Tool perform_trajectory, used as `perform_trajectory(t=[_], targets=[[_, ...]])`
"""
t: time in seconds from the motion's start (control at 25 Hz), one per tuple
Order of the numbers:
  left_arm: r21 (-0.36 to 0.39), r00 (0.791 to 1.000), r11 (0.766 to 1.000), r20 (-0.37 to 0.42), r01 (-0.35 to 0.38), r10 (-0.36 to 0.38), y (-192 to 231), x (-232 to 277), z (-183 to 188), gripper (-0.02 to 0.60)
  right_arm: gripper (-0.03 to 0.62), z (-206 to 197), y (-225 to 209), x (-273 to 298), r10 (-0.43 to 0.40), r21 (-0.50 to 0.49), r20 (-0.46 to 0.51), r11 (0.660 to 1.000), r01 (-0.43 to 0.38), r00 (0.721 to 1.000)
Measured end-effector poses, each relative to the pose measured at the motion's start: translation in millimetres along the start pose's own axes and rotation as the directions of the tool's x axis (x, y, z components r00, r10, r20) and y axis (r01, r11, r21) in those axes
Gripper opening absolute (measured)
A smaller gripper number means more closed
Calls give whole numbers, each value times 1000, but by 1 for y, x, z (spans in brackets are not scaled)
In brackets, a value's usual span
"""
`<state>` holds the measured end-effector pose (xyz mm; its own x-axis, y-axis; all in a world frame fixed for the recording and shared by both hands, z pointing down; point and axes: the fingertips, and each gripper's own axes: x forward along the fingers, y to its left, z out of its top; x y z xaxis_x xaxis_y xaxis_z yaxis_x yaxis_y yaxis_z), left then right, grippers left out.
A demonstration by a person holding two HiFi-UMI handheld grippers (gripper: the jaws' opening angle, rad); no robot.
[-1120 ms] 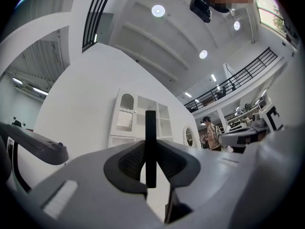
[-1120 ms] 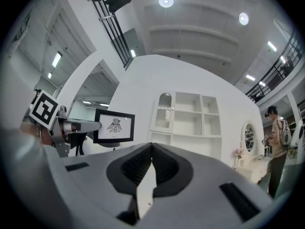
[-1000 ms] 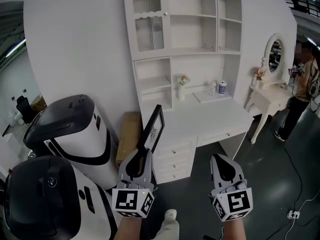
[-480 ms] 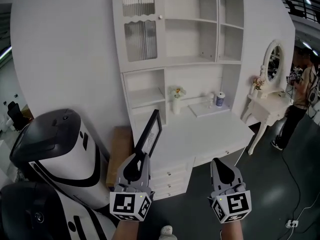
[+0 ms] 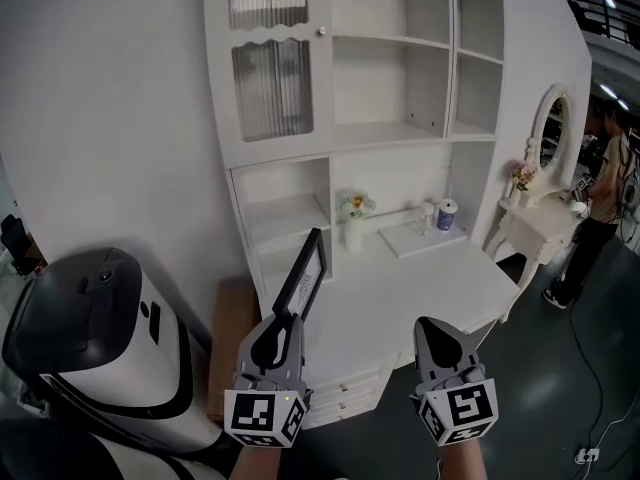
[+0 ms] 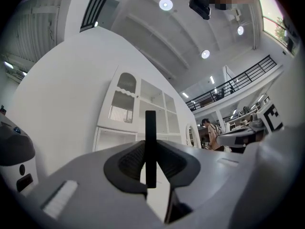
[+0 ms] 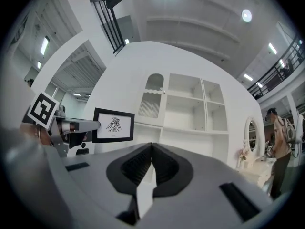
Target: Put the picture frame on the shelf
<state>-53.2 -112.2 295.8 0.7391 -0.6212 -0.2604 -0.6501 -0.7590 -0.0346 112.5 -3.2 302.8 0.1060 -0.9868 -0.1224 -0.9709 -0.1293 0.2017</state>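
Picture frame (image 5: 304,271), just one, clamped by left gripper (image 5: 283,320).

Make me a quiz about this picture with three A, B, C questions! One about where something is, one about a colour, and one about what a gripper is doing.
1. Where does the vase stand?
A. on the floor
B. on the desk
C. on the top shelf

2. What colour is the rim of the frame?
A. black
B. red
C. white

3. What are the jaws of the right gripper doing?
A. gripping the frame
B. standing wide apart
C. shut on nothing

Answers:
1 B: the vase stands at the back of the desk.
2 A: the rim shows black around a white picture in the right gripper view.
3 C: its jaws meet with nothing between them. The left gripper is the one holding the frame.
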Motion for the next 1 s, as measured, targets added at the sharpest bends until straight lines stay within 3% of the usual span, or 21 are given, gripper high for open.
perform_trajectory(t=[0.52, 1.0], targets=[[-18, 999, 999, 5, -41, 42, 53, 44, -13, 77, 8, -7, -2, 63, 3, -4, -10, 1000, -3, 1000], [0, 991, 991, 13, -132, 132, 78, 107, -32, 77, 9, -22, -42, 135, 66, -1, 24, 998, -66, 998]])
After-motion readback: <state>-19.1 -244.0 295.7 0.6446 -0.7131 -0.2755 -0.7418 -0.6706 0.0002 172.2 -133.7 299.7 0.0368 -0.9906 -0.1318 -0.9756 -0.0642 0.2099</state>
